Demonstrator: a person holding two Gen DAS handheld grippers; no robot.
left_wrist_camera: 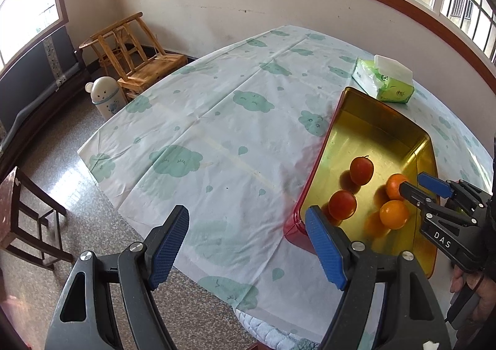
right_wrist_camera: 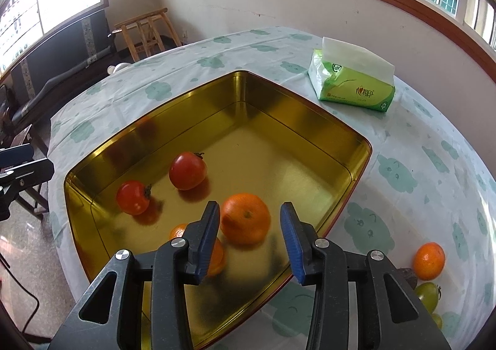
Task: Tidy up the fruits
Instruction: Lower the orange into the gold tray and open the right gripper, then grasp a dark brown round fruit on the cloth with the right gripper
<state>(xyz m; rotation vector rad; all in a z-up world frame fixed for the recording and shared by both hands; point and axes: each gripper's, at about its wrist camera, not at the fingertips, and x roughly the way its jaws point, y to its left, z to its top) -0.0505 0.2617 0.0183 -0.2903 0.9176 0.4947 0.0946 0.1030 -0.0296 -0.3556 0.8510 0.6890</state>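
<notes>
- Fruits are mostly gathered already: two red tomatoes [right_wrist_camera: 187,170] and [right_wrist_camera: 133,197] sit on the left of the gold tin [right_wrist_camera: 361,145], and an orange [right_wrist_camera: 245,218] lies on the near part of its floor, with a second orange [right_wrist_camera: 217,252] half hidden behind my right gripper's left finger.
- I judge that the orange between my right gripper [right_wrist_camera: 250,233] fingers has just been set down: the blue pads stand apart on either side of it, clear of the peel, so nothing is clamped.
- My left gripper [left_wrist_camera: 248,244] hangs over the near left edge of the worktop [left_wrist_camera: 217,120], fingers wide apart and empty, out of the way.
- Outside the tin, on the near right, another orange [right_wrist_camera: 428,260] and a green tomato [right_wrist_camera: 429,295] wait on the worktop; I take them as the next to collect.
- Tomato skins look smooth and glossy, with dark stems; the orange peel is matt and dimpled. All are round and will roll on the slick metal floor.
- The tin is a shallow rectangle with rounded corners, mirror-bright gold inside, red outside.
- A thin, creased cloth printed with green clouds covers the worktop; a soft green tissue pack [right_wrist_camera: 353,88] lies far right.
</notes>
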